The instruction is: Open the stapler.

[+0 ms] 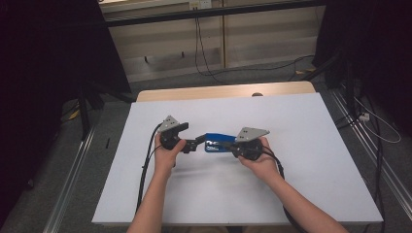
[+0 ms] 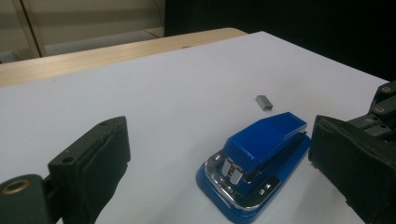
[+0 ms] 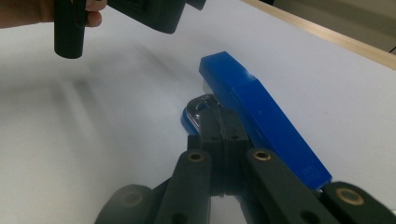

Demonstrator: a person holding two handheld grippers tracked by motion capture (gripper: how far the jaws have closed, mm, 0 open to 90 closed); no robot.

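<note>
Room lies open all around us on the white table (image 1: 301,194), its edges well away. Blue stapler (image 1: 217,143) sits at mid-table between our grippers: left gripper (image 2: 219,158) holds its jaws wide apart facing the stapler's metal nose, right gripper (image 3: 223,130) has its jaws pressed together just beside the stapler. Small staple block (image 2: 264,102) lies beyond. Dark curtains flank the room.

Glossy blue plastic stapler (image 2: 261,154), chromed metal; matt white table (image 2: 177,88)

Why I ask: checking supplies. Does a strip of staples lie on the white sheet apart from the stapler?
Yes, a small grey staple strip lies just beyond the blue stapler.
</note>
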